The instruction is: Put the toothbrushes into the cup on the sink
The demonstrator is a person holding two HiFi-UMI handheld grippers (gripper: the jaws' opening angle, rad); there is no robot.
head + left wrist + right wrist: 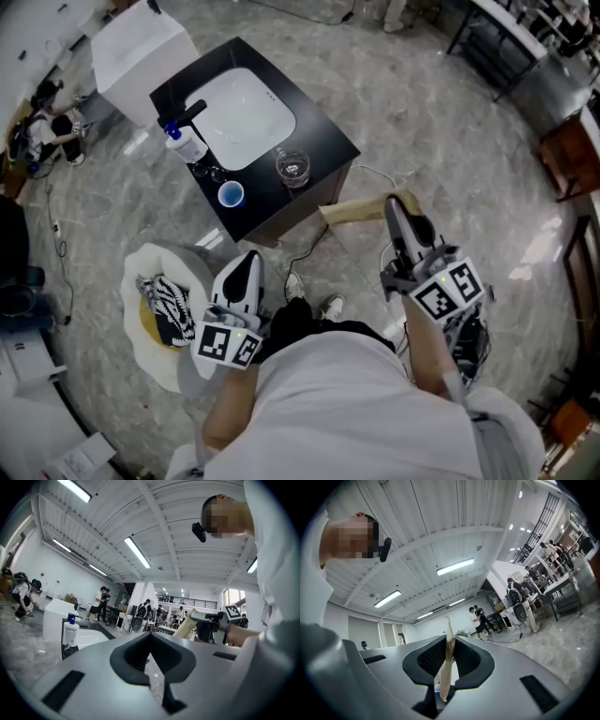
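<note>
One tan package (352, 210) clamped in right gripper (449, 645).

- Person in a white short-sleeved shirt (356, 403), dark trousers (291, 323) and pale shoes (330, 305).
- Left gripper (248, 256) and right gripper (398, 202): 2 grey shells, black ribbed pads.
- Each bears 1 marker cube (228, 344) of black-and-white squares.

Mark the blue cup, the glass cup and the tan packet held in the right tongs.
blue cup (231, 194), head view, on its open mouth.
glass cup (292, 168), head view, on its clear inside, seen from above.
tan packet (446, 658), right gripper view, on the middle of its length.
</note>
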